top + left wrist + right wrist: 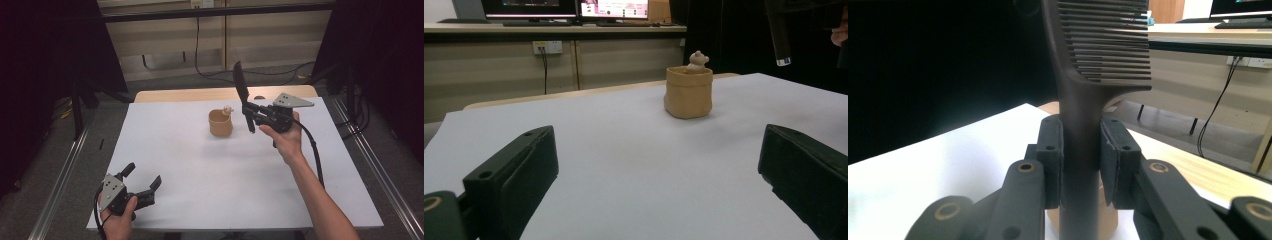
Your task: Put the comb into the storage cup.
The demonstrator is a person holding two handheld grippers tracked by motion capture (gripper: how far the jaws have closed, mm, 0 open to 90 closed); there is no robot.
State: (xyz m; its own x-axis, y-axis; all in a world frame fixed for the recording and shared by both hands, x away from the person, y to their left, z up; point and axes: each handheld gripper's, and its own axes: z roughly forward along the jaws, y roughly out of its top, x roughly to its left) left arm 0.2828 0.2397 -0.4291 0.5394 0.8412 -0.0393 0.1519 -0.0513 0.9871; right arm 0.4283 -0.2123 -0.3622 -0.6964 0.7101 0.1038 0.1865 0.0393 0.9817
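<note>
So the right gripper (248, 111) is clamped tight on a black comb (241, 90), both jaws pressed flat against the handle, teeth end sticking up above it. It's held up off the bench (190, 165), with a small tan pot (220, 123) just beside and below it, and a little bear figure (228, 109) poking out of the pot's top. The left gripper (143, 176) sits low over the near edge of the bench with its jaws spread wide, nothing between them; the pot is well ahead of it.
</note>
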